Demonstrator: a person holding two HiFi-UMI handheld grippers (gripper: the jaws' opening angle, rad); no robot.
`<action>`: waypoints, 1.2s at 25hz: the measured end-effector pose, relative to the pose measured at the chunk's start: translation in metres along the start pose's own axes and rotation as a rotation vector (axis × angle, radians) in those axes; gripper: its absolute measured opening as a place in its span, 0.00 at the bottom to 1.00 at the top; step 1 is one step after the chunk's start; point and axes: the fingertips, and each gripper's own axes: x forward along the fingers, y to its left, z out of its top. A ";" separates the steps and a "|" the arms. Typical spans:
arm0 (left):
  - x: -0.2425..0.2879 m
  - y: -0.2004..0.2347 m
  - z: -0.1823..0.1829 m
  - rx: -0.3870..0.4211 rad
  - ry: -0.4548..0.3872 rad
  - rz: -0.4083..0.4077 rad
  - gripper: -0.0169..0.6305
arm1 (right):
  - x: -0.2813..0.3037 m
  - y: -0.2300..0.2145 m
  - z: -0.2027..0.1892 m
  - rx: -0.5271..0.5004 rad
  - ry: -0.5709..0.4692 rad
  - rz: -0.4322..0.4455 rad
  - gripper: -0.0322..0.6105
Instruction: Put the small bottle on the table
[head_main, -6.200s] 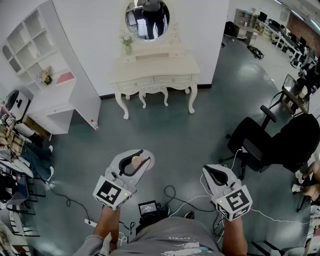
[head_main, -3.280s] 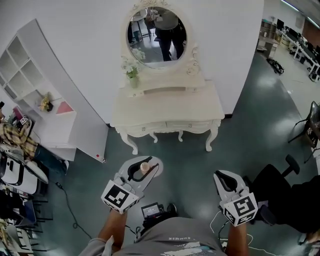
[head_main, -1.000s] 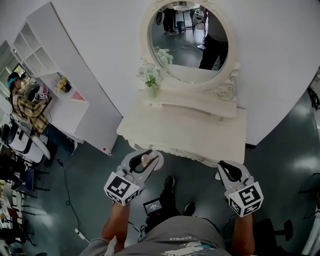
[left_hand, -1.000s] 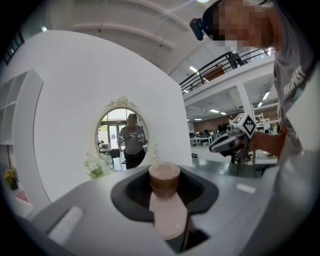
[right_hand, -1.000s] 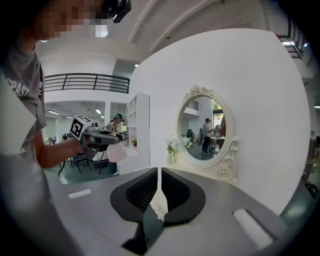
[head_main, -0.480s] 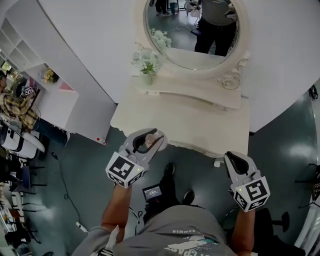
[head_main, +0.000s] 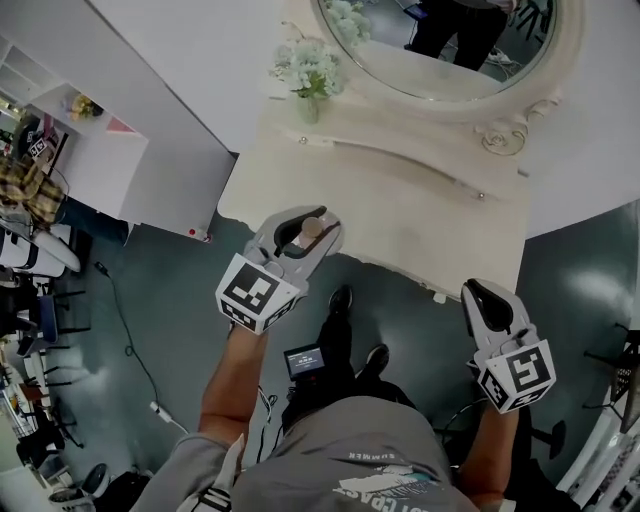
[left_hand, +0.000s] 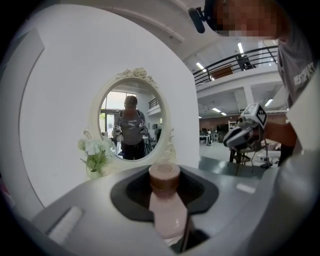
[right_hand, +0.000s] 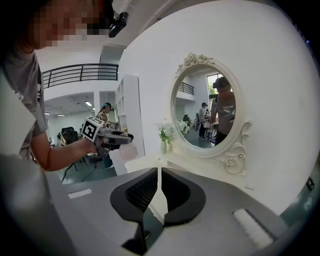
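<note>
Holding the small bottle (left_hand: 167, 210) near the counter's (head_main: 420, 225) edge
The bottle is clenched round its body by the left gripper (head_main: 306, 224); it looks light, hard and slippery. The right gripper (head_main: 483, 297) is closed, with nothing in it.

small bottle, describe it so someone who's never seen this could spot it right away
Start at the cream dressing table with the oval mirror. At its front left edge the left gripper is shut on the small bottle. It is pale pink with a brown cap, unlike the vase of white flowers at the table's back.
</note>
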 end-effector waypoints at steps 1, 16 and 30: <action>0.004 0.007 -0.006 -0.006 0.007 0.003 0.20 | 0.008 -0.002 0.000 0.001 0.009 0.005 0.09; 0.070 0.080 -0.090 -0.082 0.085 0.001 0.20 | 0.118 -0.022 -0.018 0.012 0.098 0.067 0.09; 0.117 0.128 -0.162 -0.160 0.157 0.008 0.20 | 0.173 -0.032 -0.046 0.043 0.169 0.089 0.10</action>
